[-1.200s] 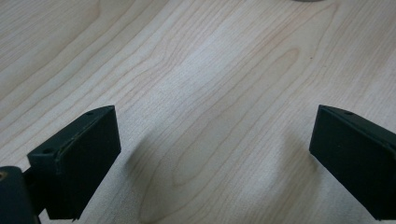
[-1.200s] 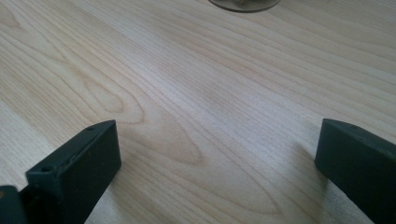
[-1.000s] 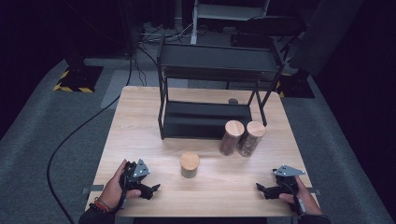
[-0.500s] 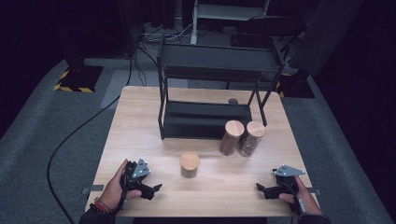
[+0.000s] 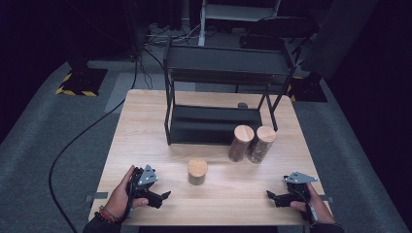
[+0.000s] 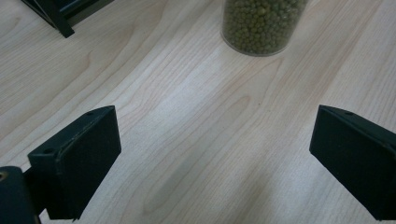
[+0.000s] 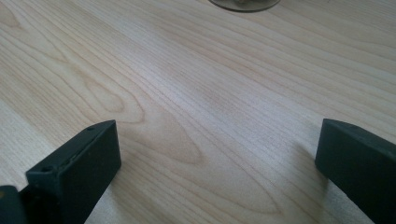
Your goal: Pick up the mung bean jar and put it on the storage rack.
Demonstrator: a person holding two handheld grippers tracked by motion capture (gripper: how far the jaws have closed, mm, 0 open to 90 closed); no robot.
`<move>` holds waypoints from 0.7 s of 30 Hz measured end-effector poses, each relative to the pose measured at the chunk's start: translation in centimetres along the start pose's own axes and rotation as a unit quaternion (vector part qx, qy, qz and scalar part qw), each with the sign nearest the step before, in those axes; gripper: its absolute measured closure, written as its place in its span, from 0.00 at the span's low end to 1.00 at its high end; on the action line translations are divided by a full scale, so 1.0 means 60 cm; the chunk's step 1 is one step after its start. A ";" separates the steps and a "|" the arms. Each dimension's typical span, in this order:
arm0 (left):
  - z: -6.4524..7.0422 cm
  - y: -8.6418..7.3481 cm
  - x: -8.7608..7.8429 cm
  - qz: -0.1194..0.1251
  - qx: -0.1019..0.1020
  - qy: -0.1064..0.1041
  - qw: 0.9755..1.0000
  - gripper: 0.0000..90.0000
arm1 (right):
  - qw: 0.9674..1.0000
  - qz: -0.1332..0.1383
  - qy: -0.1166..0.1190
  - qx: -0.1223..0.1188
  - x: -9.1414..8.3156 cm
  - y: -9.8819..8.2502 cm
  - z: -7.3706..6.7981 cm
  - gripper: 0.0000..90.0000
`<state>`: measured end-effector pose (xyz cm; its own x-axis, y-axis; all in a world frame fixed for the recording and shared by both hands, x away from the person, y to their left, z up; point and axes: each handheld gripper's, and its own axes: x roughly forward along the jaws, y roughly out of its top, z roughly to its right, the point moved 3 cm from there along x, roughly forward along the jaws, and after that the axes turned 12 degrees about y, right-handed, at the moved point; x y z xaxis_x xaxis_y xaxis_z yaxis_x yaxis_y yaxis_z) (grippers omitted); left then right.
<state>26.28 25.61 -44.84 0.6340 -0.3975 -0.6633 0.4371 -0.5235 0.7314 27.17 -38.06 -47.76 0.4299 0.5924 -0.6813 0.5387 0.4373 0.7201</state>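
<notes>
A short glass jar point(image 5: 197, 171) with a wooden lid stands at the middle of the wooden table point(image 5: 145, 126); in the left gripper view the jar point(image 6: 262, 25) holds green beans. Two taller lidded jars point(image 5: 241, 142) point(image 5: 261, 144) stand side by side in front of the black two-tier rack point(image 5: 218, 97). My left gripper point(image 5: 163, 196) rests near the front left edge, open, pointing right toward the short jar. My right gripper point(image 5: 271, 196) rests near the front right edge, open, pointing left. Both gripper views show wide-apart jaws over bare wood, left gripper point(image 6: 210, 158) and right gripper point(image 7: 217, 168).
A rack leg point(image 6: 56, 18) shows at the top left of the left gripper view. The base of a jar point(image 7: 243, 3) sits at the top edge of the right gripper view. A black cable point(image 5: 73, 145) runs over the grey floor left of the table.
</notes>
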 end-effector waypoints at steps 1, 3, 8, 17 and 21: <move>0.001 0.001 -0.001 0.000 0.000 0.000 1.000 0.02 | 1.000 0.000 0.000 0.000 0.000 0.000 0.000 0.00; 0.001 0.002 -0.001 0.001 -0.001 -0.001 1.000 0.02 | 1.000 0.000 0.000 0.000 0.000 0.000 0.000 0.00; 0.003 0.004 -0.002 0.002 -0.001 -0.001 1.000 0.02 | 1.000 0.000 0.000 0.000 0.000 0.000 0.000 0.00; 0.009 0.010 -0.002 0.007 0.002 -0.005 1.000 0.02 | 1.000 0.000 0.000 0.000 0.000 0.000 0.000 0.00; 0.011 0.012 -0.003 0.017 -0.004 -0.010 1.000 0.02 | 1.000 0.000 0.000 0.000 0.000 0.000 0.000 0.00</move>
<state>26.05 24.83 -44.31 0.6349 -0.4304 -0.6416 0.4214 -0.5031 0.7545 27.17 -38.06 -47.77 0.4299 0.5924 -0.6814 0.5385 0.4375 0.7201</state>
